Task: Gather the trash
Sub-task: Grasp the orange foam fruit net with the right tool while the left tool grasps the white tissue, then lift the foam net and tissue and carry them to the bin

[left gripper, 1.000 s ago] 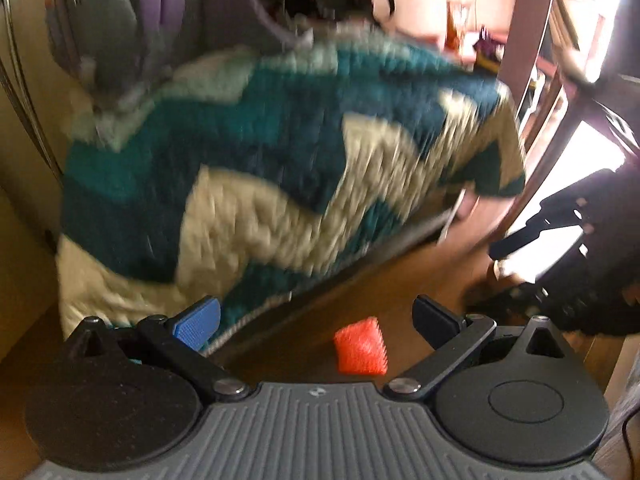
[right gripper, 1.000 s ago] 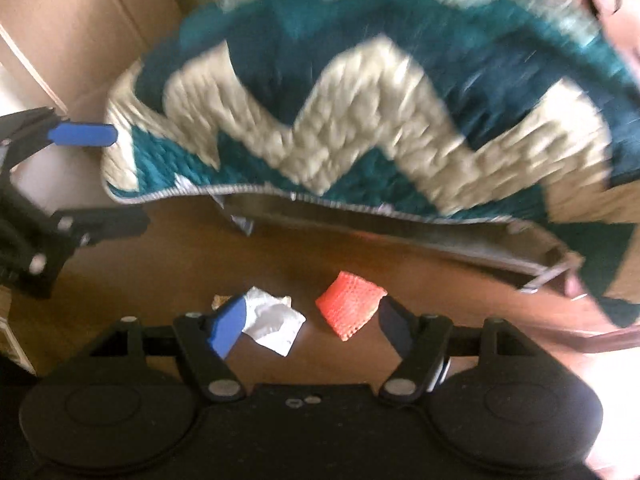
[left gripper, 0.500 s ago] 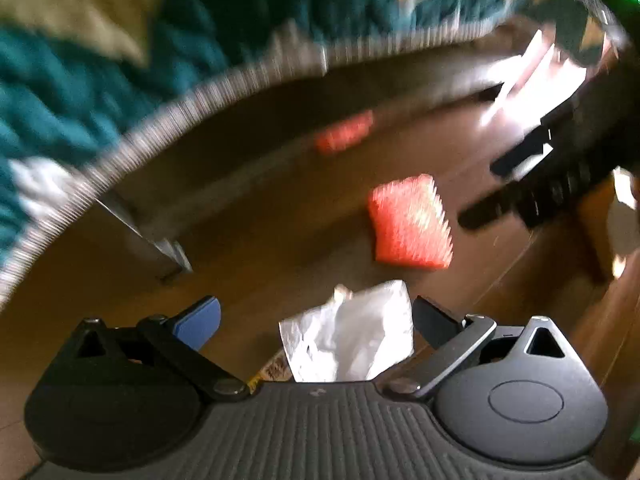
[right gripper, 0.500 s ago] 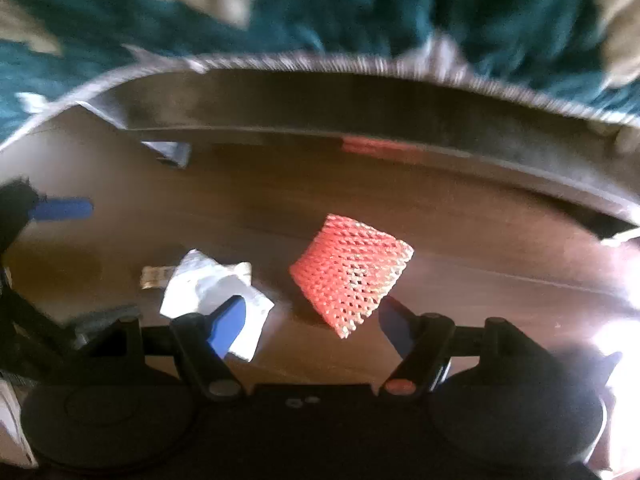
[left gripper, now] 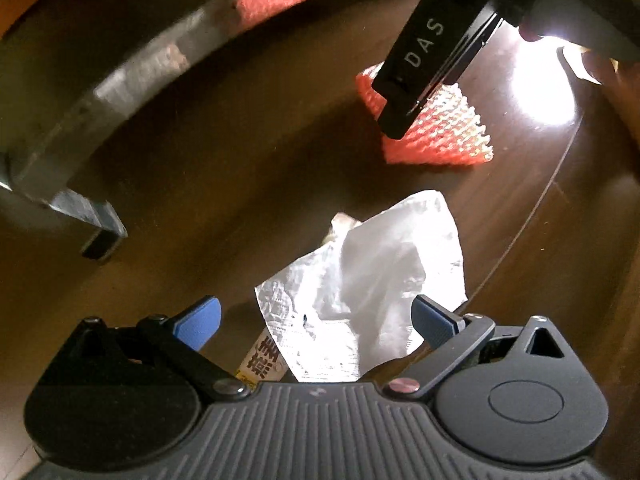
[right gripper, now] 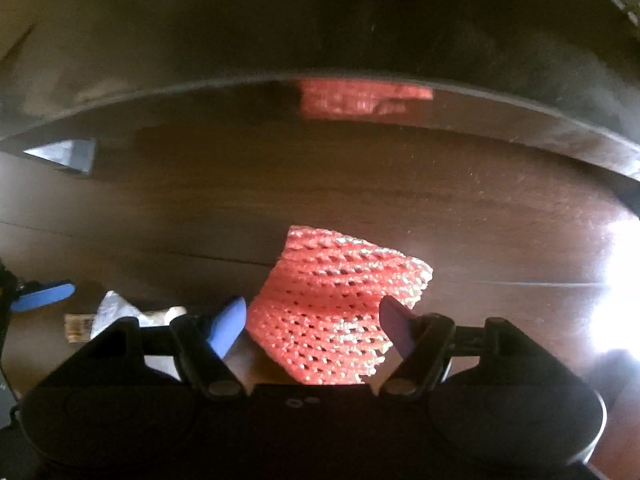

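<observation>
Two scraps (left gripper: 360,280) (dark wood floor (left gripper: 240,160))

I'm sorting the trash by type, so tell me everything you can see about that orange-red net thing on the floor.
The orange-red foam net is a soft-looking mesh sleeve with an open diamond weave, flattened and slightly curled, its far edge pale in the glare. It lies on the dark wooden floor, in front of the bed frame, whose shiny edge mirrors it. The right gripper is open, its fingers either side of the net; contact is unclear. The white tissue lies apart from it.
</observation>
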The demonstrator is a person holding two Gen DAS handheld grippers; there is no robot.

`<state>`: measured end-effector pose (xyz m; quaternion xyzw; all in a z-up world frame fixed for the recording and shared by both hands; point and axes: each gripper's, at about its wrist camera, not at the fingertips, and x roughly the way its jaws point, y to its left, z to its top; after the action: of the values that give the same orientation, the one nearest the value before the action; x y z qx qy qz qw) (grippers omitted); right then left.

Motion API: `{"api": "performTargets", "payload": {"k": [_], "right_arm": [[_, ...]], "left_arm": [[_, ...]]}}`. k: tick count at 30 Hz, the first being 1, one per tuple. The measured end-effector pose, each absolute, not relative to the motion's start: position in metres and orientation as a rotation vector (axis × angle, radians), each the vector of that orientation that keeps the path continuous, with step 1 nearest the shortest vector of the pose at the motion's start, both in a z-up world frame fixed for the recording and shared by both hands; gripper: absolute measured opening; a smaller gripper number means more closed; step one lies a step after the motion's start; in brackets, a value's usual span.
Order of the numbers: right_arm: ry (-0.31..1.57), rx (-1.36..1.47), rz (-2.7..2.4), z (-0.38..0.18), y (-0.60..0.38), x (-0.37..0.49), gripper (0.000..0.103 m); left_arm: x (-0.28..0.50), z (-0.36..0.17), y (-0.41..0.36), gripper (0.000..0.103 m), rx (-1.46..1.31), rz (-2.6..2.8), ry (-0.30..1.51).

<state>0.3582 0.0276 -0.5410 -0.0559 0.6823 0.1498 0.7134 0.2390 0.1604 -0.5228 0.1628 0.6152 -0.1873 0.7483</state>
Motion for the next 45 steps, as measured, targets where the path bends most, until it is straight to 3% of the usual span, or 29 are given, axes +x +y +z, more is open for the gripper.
{"api": "performTargets", "payload": {"k": [4, 7, 10, 13, 16, 18, 19, 20, 23, 26, 29, 32, 41, 45], "right_arm": [[1.503, -0.165, 0.321, -0.547, 0.034, 0.357, 0.075], [1.507, -0.207, 0.318, -0.55, 0.041, 0.355, 0.075], [1.515, -0.263, 0.304, -0.552, 0.05, 0.353, 0.075], [1.521, -0.266, 0.288, -0.553, 0.053, 0.353, 0.073], [1.522, -0.292, 0.298, -0.553, 0.057, 0.355, 0.072], [1.522, -0.312, 0.315, -0.553, 0.058, 0.355, 0.071], [1.521, -0.319, 0.322, -0.553, 0.058, 0.354, 0.067], [1.516, -0.323, 0.327, -0.553, 0.058, 0.353, 0.052], [1.504, -0.33, 0.317, -0.551, 0.054, 0.353, 0.017], [1.519, -0.304, 0.348, -0.545, 0.042, 0.354, 0.015], [1.509, -0.291, 0.361, -0.531, 0.031, 0.349, 0.015], [1.494, -0.292, 0.377, -0.512, 0.021, 0.341, 0.015], [1.46, -0.231, 0.406, -0.452, -0.01, 0.312, 0.015], [1.488, -0.128, 0.401, -0.421, -0.032, 0.298, 0.015]], "left_arm": [[0.24, -0.532, 0.161, 0.095, 0.349, -0.391, 1.354], [0.241, -0.54, 0.16, 0.075, 0.358, -0.383, 1.377], [0.242, -0.541, 0.159, 0.074, 0.337, -0.385, 1.376], [0.245, -0.537, 0.163, 0.065, 0.313, -0.389, 1.382], [0.245, -0.534, 0.161, 0.046, 0.306, -0.386, 1.374], [0.246, -0.531, 0.158, 0.029, 0.302, -0.387, 1.374], [0.246, -0.531, 0.156, 0.026, 0.302, -0.386, 1.379], [0.247, -0.53, 0.155, 0.023, 0.304, -0.381, 1.383], [0.249, -0.528, 0.155, 0.021, 0.284, -0.359, 1.395], [0.251, -0.526, 0.16, 0.019, 0.257, -0.346, 1.41], [0.253, -0.52, 0.165, 0.006, 0.247, -0.334, 1.397], [0.255, -0.505, 0.168, 0.004, 0.228, -0.335, 1.39], [0.249, -0.475, 0.166, 0.003, 0.231, -0.349, 1.378], [0.258, -0.488, 0.168, 0.003, 0.197, -0.298, 1.413]]}}
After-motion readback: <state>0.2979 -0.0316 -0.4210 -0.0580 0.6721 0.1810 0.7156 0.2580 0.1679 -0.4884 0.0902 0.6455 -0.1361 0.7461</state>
